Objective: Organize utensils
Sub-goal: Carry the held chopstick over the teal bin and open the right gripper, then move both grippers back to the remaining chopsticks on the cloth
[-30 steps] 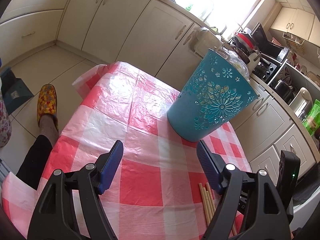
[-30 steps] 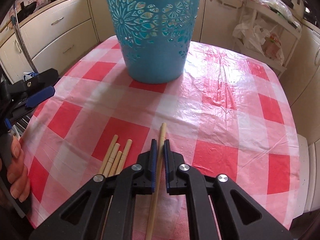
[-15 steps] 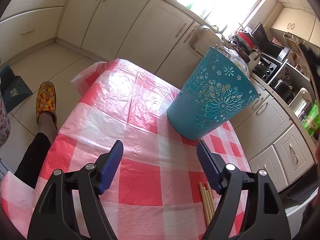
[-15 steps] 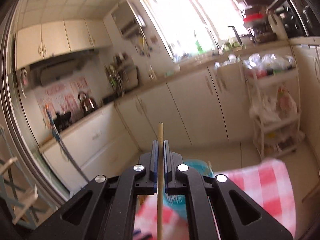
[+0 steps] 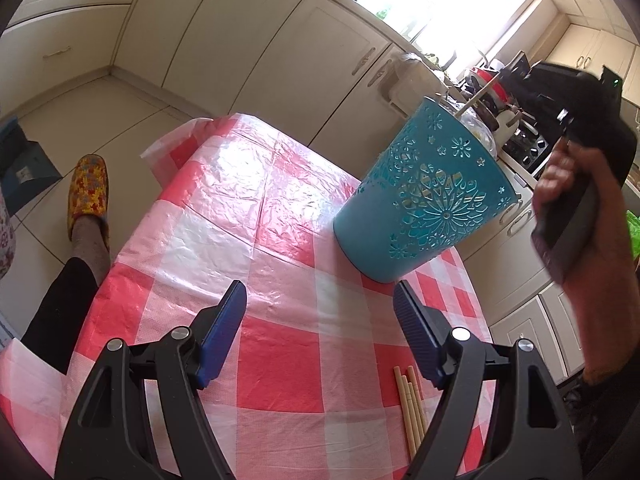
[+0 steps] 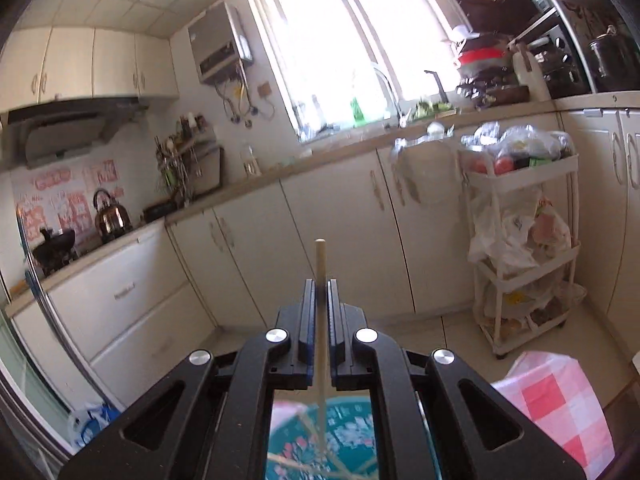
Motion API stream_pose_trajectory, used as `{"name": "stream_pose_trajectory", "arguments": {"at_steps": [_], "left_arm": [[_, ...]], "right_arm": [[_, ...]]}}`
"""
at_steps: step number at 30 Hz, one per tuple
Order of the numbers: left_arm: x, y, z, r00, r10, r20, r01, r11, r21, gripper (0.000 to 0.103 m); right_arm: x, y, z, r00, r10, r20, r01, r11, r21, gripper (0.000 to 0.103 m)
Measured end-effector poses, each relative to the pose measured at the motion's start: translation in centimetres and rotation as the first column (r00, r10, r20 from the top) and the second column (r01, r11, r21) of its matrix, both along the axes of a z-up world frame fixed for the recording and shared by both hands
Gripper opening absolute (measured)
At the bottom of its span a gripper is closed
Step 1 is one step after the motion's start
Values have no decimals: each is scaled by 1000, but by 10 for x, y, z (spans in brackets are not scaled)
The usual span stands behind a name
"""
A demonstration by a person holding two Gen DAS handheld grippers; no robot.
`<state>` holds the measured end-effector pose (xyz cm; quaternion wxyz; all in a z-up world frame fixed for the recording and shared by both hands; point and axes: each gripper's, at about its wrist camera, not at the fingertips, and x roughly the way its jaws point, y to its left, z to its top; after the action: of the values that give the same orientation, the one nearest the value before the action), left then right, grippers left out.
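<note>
A wooden chopstick (image 6: 321, 320) is seen upright between the blue pads of the right gripper (image 6: 319, 286), whose jaws are opening slightly; whether the pads still press on it cannot be told. Directly below it, the teal perforated bin (image 5: 428, 204) is seen, with sticks inside. The left gripper (image 5: 320, 300) is held wide open and empty above the red-checked tablecloth (image 5: 256, 216). A small bundle of chopsticks (image 5: 410, 404) lies on the cloth at the near right, just beside the left gripper's right finger.
</note>
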<state>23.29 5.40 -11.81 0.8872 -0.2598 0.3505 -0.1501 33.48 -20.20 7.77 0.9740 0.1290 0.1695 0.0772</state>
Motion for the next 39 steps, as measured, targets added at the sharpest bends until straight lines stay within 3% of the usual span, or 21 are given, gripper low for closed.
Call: {"name": "stream_pose_trajectory", "arguments": {"at_steps": [1, 2, 5, 8, 10, 12, 15, 17, 23, 31, 35, 39], "left_arm": [[0, 0, 0, 1000, 1, 0, -1, 1000, -1, 72], [0, 0, 0, 1000, 2, 0, -2, 1000, -2, 72], [0, 1, -1, 1000, 7, -2, -7, 1000, -4, 73], [0, 1, 0, 1000, 10, -5, -10, 1000, -4, 74], [1, 0, 0, 1000, 9, -5, -9, 1000, -1, 74], [0, -1, 1, 1000, 7, -2, -7, 1000, 7, 74], [-1, -4, 3, 1000, 1, 3, -1, 1000, 24, 75], [0, -5, 3, 1000, 1, -1, -1, 1000, 28, 75], [1, -5, 2, 1000, -5, -11, 5, 1000, 25, 76], [1, -10, 5, 999, -29, -15, 30, 999, 43, 77], [-13, -29, 9, 990, -108, -86, 117, 988, 104, 77], [-33, -66, 6, 964, -231, -132, 255, 944, 210, 77]], "right_arm": [[1, 0, -7, 1000, 9, -30, -9, 1000, -7, 19], [-1, -2, -15, 998, 17, -59, -18, 1000, -11, 22], [-20, -8, -24, 993, 54, -101, -55, 998, -11, 24], [-65, -18, -29, 990, 94, -108, -93, 996, 13, 33], [-96, -20, -41, 977, 129, -168, -129, 992, 12, 33], [-128, -17, -70, 941, 179, -287, -190, 982, -12, 33], [-167, -7, -127, 857, 215, -468, -271, 961, -56, 19], [-182, -4, -153, 819, 221, -529, -294, 954, -58, 15], [-189, 11, -184, 792, 177, -584, -311, 941, -136, 15], [-190, -5, -185, 789, 184, -585, -275, 959, -69, 15], [-191, -5, -184, 795, 197, -574, -280, 958, -59, 15], [-192, -17, -182, 805, 213, -554, -255, 967, 2, 15]]}}
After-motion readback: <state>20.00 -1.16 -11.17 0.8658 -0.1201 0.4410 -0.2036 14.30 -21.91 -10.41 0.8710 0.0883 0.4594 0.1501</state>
